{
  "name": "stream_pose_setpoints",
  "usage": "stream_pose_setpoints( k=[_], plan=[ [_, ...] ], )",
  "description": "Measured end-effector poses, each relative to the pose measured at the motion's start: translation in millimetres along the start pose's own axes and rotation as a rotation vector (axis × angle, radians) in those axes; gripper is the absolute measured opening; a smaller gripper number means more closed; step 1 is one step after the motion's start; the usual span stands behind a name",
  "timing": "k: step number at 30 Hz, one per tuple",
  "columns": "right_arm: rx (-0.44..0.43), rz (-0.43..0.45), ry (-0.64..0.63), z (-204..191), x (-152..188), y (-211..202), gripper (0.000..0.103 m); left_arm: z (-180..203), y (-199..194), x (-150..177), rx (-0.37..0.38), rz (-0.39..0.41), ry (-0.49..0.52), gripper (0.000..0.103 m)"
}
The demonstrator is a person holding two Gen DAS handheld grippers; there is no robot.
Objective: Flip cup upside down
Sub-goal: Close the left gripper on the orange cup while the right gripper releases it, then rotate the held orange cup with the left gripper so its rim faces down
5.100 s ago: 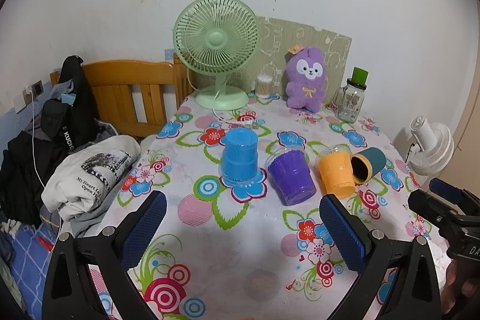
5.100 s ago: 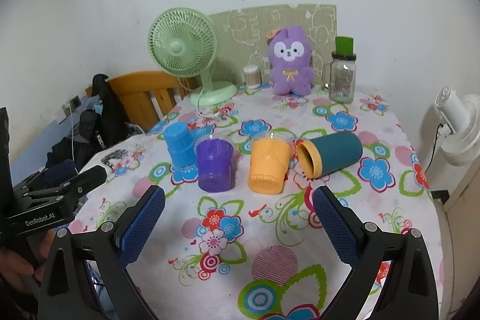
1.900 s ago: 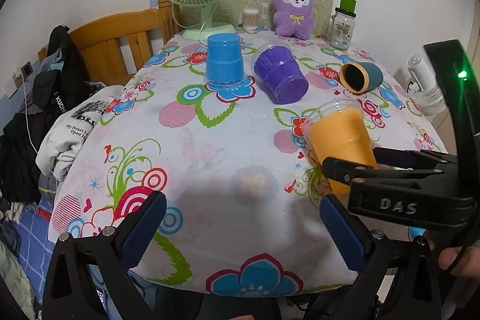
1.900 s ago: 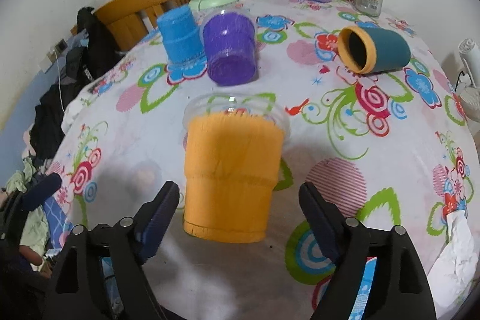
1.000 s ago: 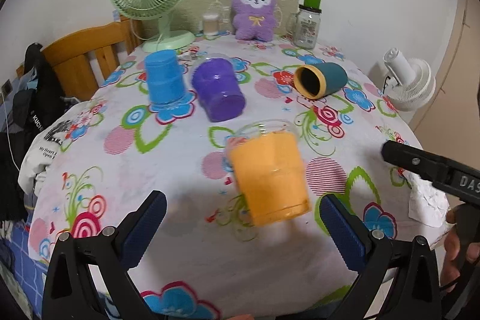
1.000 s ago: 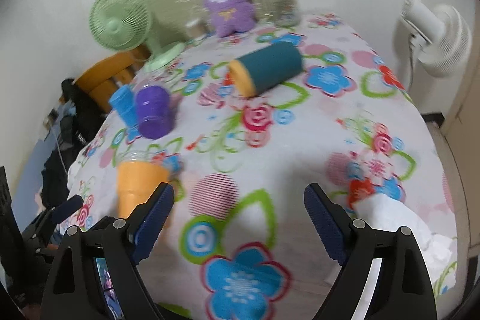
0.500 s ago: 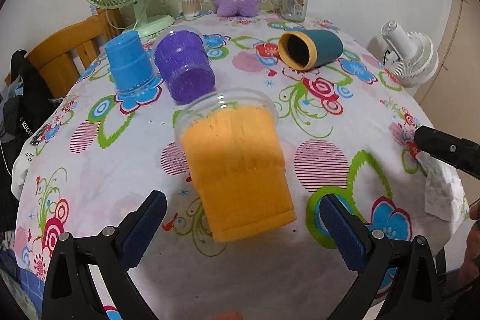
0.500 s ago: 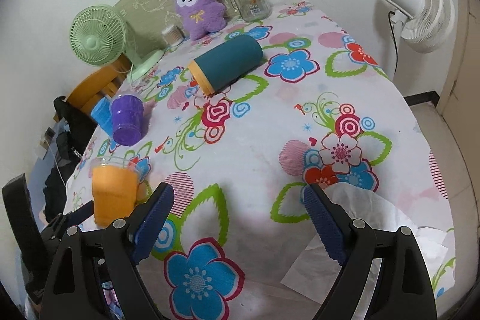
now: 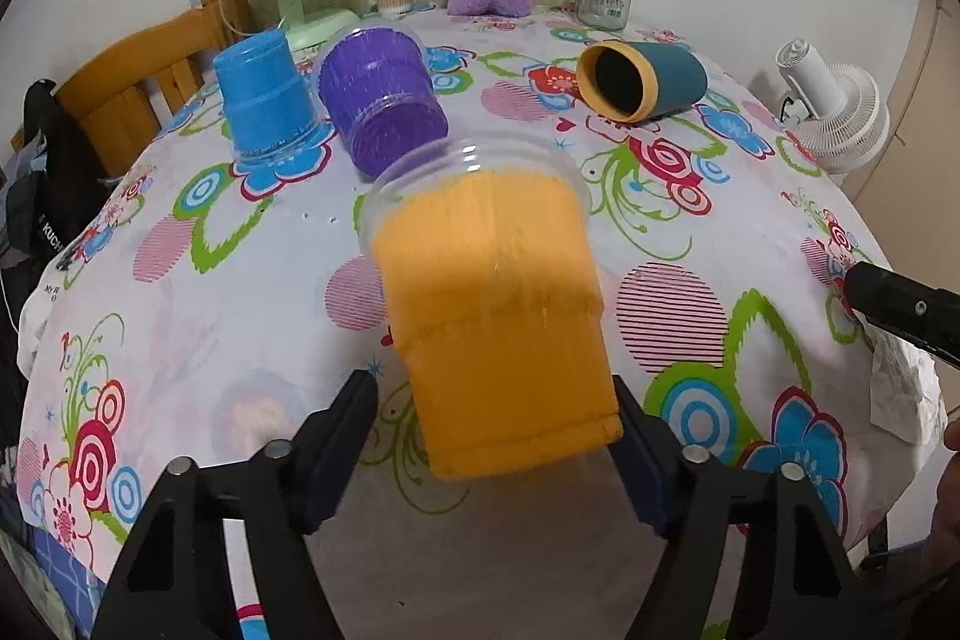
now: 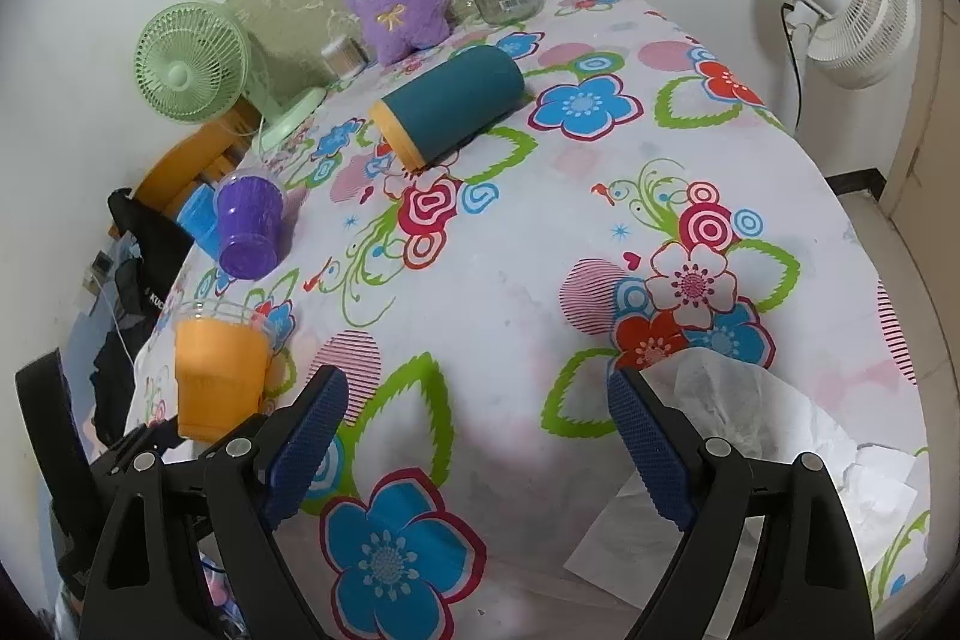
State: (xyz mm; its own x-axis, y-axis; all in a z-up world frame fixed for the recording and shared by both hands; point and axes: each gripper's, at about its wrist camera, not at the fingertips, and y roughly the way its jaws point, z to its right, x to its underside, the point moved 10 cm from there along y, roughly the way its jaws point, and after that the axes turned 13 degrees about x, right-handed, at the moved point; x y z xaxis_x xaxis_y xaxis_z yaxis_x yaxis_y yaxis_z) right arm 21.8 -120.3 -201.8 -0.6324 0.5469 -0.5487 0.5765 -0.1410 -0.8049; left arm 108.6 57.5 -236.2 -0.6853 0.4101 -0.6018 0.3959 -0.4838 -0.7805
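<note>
Left gripper [image 9: 492, 454] jaws flanking orange cup [image 9: 489, 304], rim-down on table [image 9: 240, 280]

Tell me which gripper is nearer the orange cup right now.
Left. The left gripper has its fingers on either side of the orange cup; the right gripper is open over bare tablecloth, with the cup off to its left.

Left gripper [image 9: 489, 436] closing, contact unclear; right gripper [image 10: 477, 436] spread.
</note>
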Motion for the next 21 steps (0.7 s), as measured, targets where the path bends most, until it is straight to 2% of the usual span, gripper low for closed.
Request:
stream_pose_setpoints(
  k=[8,21],
  plan=[
    [0.007,0.004,0.010,3.0,-1.4,-2.0,0.090,1.9,-1.8,-0.9,0.002,0.007,0.008,0.058],
    [0.001,-0.004,0.003,-2.3,0.5,0.4,0.090,-2.8,-9.7,-6.8,-0.008,0.041,0.010,0.056]
  ],
)
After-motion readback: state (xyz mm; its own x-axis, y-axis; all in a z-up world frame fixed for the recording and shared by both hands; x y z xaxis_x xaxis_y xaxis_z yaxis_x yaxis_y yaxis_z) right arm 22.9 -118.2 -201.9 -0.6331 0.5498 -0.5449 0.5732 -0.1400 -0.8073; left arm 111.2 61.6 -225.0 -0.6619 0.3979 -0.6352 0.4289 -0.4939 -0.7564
